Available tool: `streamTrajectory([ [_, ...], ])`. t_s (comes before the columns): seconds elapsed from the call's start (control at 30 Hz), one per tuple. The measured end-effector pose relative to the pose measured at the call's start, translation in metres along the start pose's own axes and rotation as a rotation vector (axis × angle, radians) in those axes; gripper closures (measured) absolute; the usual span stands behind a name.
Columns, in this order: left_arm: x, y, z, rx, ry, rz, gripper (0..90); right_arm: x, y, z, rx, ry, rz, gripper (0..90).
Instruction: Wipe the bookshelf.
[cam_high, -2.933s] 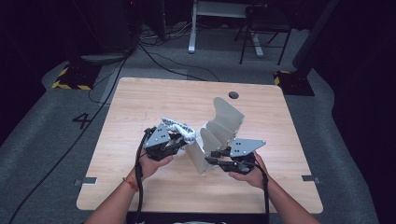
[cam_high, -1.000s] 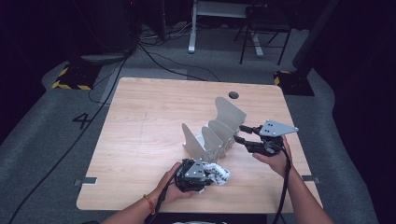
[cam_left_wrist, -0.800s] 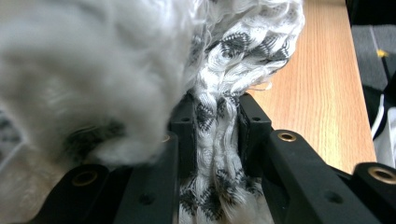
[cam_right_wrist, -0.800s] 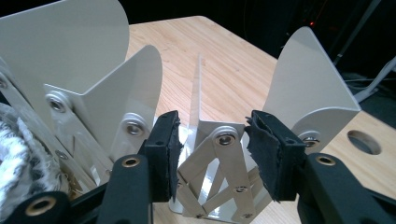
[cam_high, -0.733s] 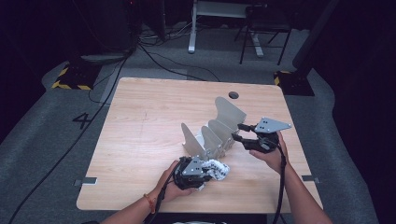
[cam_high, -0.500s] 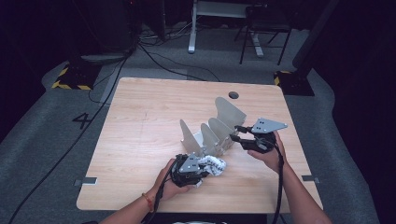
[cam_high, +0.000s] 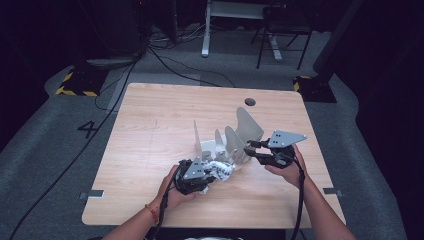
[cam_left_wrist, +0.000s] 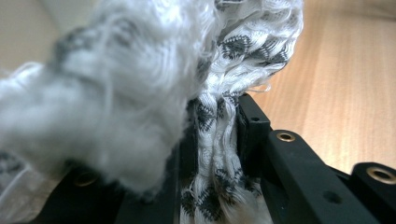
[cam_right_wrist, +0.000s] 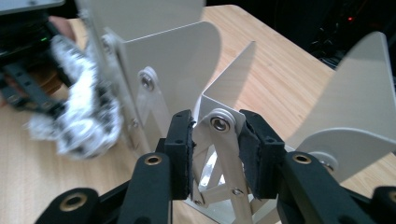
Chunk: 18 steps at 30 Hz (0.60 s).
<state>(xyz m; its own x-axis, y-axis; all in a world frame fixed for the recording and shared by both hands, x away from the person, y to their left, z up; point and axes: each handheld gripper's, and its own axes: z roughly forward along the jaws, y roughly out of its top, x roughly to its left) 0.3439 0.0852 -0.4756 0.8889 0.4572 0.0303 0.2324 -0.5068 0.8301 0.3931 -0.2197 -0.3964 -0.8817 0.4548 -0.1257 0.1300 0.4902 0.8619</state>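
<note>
A grey metal rack (cam_high: 235, 137) of upright fan-shaped plates stands mid-table. My left gripper (cam_high: 210, 176) sits at its near end, shut on a white cloth with a black pattern (cam_high: 220, 170). In the left gripper view the cloth (cam_left_wrist: 140, 70) bunches over the pads (cam_left_wrist: 250, 121), which pinch a fold. My right gripper (cam_high: 250, 149) reaches the rack from the right. Its jaws have just been closing around a hinge bracket (cam_right_wrist: 223, 126) at a plate's foot, with a thin gap left beside one pad (cam_right_wrist: 184, 140). The cloth (cam_right_wrist: 84, 121) shows behind the rack (cam_right_wrist: 173, 60).
The wooden table (cam_high: 160, 120) has a round cable hole (cam_high: 250, 102) near its far edge. Cables and chair legs lie on the grey floor beyond. Bare wood stretches to the left of the rack and along the front edge.
My left gripper carried the cloth forward and right, up to the rack's near end. My right gripper moved left onto the rack's side and its jaws narrowed.
</note>
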Motion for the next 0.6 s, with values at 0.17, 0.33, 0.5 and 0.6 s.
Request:
streamTrajectory([
  [0.17,0.005,0.002,-0.012,-0.031,0.022,-0.007,74.0,0.009,0.004,0.001,0.009,0.029,-0.014,70.8],
  [0.33,0.009,0.004,-0.021,-0.049,0.04,-0.005,74.0,0.019,0.008,0.0,0.024,0.041,-0.024,72.5],
  [0.5,0.012,0.005,-0.026,-0.062,0.052,-0.011,74.0,0.029,0.014,-0.001,0.04,0.043,-0.041,70.4],
  [0.6,0.013,0.006,-0.029,-0.069,0.052,-0.012,74.0,0.03,0.02,-0.009,0.021,0.03,-0.042,67.0],
])
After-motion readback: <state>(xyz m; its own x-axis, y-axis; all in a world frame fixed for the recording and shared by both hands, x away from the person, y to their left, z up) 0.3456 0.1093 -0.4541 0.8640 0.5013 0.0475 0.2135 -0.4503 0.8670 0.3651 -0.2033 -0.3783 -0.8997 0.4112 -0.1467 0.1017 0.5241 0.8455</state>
